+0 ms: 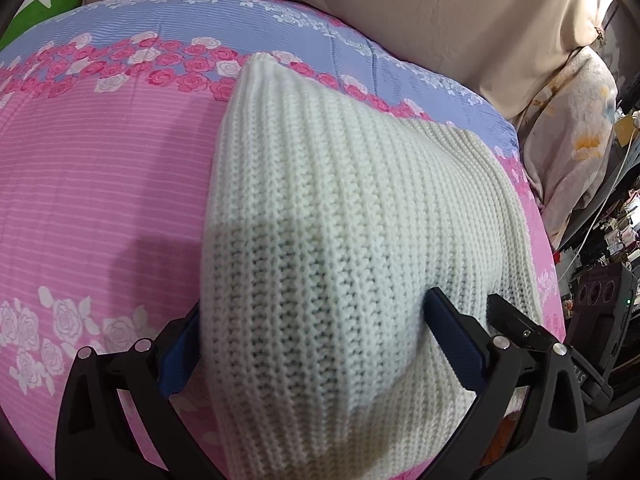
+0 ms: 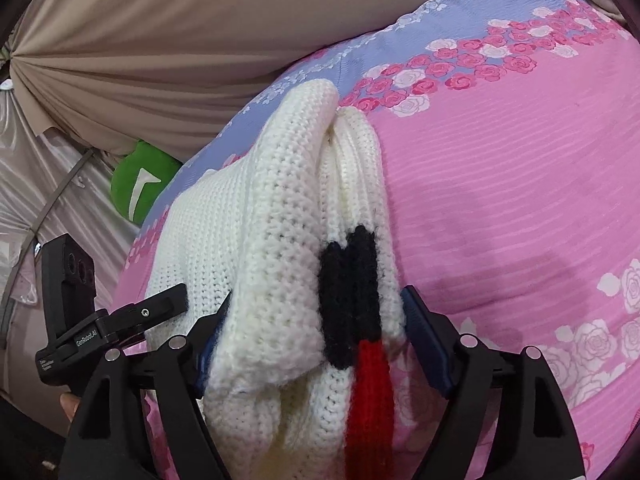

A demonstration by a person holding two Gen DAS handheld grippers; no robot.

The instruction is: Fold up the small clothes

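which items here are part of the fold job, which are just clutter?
Job:
- white knit sweater
- left gripper
- right gripper
- floral bedsheet

Lying about:
- green plush
- beige curtain
- flowered cushion

Both wrist views close, angled down (opposite sides), sharing sweater (image 1: 320, 220) on bedspread (image 1: 100, 184)

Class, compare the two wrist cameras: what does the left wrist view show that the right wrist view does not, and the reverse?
Only the left wrist view shows the floral pillow and cluttered shelves at the right edge.

Only the right wrist view shows the sweater's black patch, red stripe and bunched folds.

Both show the white knit sweater between open gripper fingers, the pink rose bedsheet, a green cushion and beige curtain.
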